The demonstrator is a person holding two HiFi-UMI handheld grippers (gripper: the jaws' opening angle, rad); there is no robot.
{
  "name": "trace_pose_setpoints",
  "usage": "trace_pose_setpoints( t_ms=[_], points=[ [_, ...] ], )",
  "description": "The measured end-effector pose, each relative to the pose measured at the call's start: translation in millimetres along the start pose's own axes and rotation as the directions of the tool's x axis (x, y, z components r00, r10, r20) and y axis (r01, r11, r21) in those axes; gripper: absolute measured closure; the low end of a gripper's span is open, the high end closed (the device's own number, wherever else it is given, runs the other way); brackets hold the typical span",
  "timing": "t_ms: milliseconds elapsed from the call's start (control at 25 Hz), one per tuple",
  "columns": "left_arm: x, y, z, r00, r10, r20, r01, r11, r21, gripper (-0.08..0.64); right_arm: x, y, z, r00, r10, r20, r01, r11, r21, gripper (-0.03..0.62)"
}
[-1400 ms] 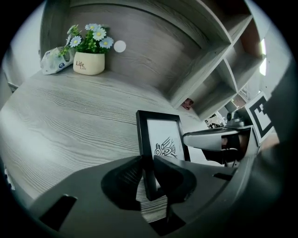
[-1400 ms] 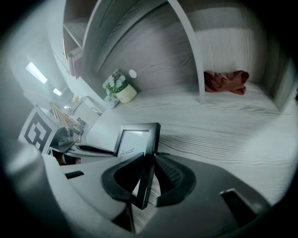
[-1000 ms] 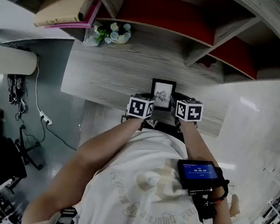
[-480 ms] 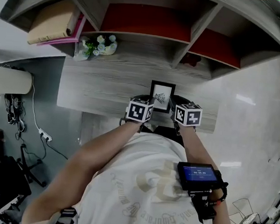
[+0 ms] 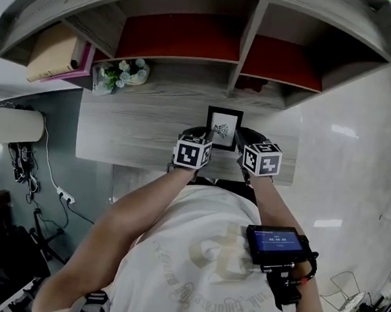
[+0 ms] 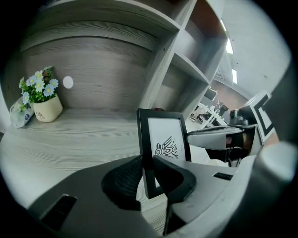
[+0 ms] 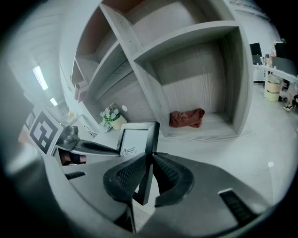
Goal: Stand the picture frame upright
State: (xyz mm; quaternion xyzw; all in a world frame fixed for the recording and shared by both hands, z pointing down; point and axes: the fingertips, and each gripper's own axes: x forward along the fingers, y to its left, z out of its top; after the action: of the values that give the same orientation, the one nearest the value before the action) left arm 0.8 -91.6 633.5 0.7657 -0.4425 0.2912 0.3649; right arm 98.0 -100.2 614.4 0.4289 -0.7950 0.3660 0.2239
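The black picture frame with a white print of a bird is held nearly upright over the front part of the grey wooden desk. My left gripper is shut on the frame's left edge; in the left gripper view the frame rises from between the left gripper's pads. My right gripper is shut on the right edge, which its jaws have just closed on. In the right gripper view the frame stands edge-on in the right gripper. Whether the frame's foot touches the desk is hidden.
A shelf unit with open compartments rises behind the desk. A small pot of flowers stands at the back left, and a red-brown cloth lies in a compartment. Folders lie on the left shelf. The floor drops off on both sides.
Both grippers have carried the frame a little up and towards the shelves. The head view has shifted, so more of the shelf compartments shows.
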Motion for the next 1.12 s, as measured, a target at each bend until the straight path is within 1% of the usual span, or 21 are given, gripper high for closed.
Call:
trace_pose_setpoints(
  t_ms=[480,880,1120],
  points=[
    [19,-1,44,0.994,0.072,0.078,-0.076,0.996,0.038,0.479,7,-24,39,0.996,0.025,0.081,-0.017,0.995,-0.093,0.543],
    [31,6,65,0.989,0.113,0.098,-0.116,0.993,0.030,0.482,16,-35,62,0.993,0.045,0.108,-0.029,0.989,-0.142,0.548],
    [43,18,72,0.988,0.120,0.097,-0.125,0.991,0.045,0.482,32,-39,66,0.994,0.048,0.103,-0.031,0.988,-0.154,0.551]
  ],
)
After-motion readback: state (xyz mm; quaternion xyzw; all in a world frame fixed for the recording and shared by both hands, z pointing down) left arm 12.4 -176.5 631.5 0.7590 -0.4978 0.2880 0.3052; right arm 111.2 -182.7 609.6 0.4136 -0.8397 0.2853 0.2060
